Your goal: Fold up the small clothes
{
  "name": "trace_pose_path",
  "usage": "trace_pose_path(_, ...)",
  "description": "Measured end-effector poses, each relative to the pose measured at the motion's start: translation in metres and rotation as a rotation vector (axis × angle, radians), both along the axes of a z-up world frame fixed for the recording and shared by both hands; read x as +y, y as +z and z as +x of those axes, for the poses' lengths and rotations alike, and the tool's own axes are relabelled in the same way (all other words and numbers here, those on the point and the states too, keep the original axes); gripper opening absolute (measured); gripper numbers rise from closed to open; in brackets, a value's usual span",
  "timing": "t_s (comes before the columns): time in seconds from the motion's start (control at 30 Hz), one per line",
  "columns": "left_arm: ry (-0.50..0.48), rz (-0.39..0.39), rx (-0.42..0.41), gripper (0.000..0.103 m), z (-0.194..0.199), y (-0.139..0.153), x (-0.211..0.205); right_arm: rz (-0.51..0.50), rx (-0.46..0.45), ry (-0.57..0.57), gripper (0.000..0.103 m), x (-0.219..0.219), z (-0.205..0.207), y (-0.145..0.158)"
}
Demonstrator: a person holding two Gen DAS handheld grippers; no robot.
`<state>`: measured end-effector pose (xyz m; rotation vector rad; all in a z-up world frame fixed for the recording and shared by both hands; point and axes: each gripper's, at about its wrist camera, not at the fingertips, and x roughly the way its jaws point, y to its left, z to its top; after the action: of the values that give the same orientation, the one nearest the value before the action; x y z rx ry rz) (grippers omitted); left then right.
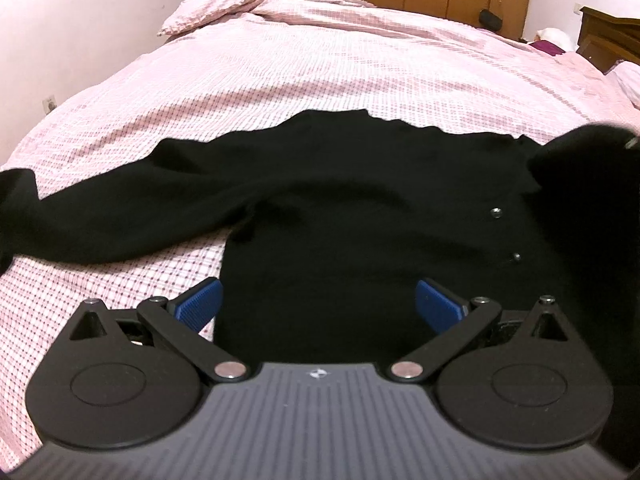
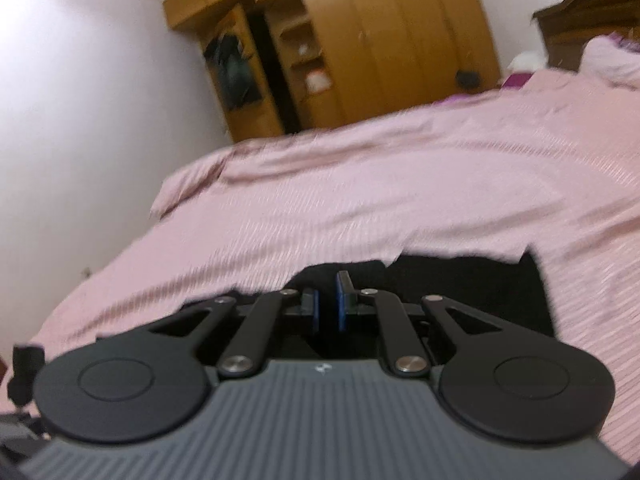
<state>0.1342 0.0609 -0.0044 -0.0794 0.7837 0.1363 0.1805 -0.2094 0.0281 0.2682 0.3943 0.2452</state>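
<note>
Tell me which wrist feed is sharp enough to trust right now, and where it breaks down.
Left wrist view: sharp on the black garment and checked bedcover, fisheye bowing the bed; a dark blurred mass at the right edge. Right wrist view: motion-smeared throughout, bedcover pattern streaked, wardrobe soft; only the right gripper reads fairly clearly.

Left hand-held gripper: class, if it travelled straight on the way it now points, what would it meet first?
Most likely the black garment spread on the pink checked bedcover. The left hand-held gripper is open and tilted down over the cloth, though how far above it is unclear.
</note>
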Motion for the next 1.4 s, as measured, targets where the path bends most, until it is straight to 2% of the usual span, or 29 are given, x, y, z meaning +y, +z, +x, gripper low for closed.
trace_pose_path(0.2,0.011,-0.017,0.017,0.103,0.001,-0.01,0.01,-0.031,0.116,0.085,0.013,0.035,0.007,-0.043)
trace_pose_path(0.4,0.021,-0.025,0.025,0.103,0.002,-0.014,0.014,-0.069,0.203,0.096,0.014,0.054,-0.002,-0.066)
trace_pose_path(0.57,0.013,-0.024,0.016,0.103,0.0,-0.012,0.01,-0.105,0.2,0.08,0.03,0.053,-0.014,-0.062)
trace_pose_path(0.67,-0.001,-0.019,0.008,0.103,-0.001,-0.009,0.005,-0.088,0.22,0.081,0.048,0.045,-0.023,-0.057)
trace_pose_path(0.73,-0.01,-0.014,0.003,0.103,-0.002,-0.006,0.001,-0.053,0.225,0.094,0.066,0.037,-0.035,-0.052)
trace_pose_path(1.0,-0.091,0.012,-0.023,0.103,-0.002,0.006,-0.028,-0.038,0.201,0.081,0.067,-0.002,-0.08,-0.032)
trace_pose_path(1.23,-0.21,0.016,-0.035,0.103,0.004,0.015,-0.071,-0.105,0.218,-0.075,0.067,-0.051,-0.095,-0.024)
trace_pose_path(1.4,-0.32,0.046,-0.035,0.103,0.006,0.012,-0.113,-0.049,0.269,-0.139,0.067,-0.085,-0.101,-0.032)
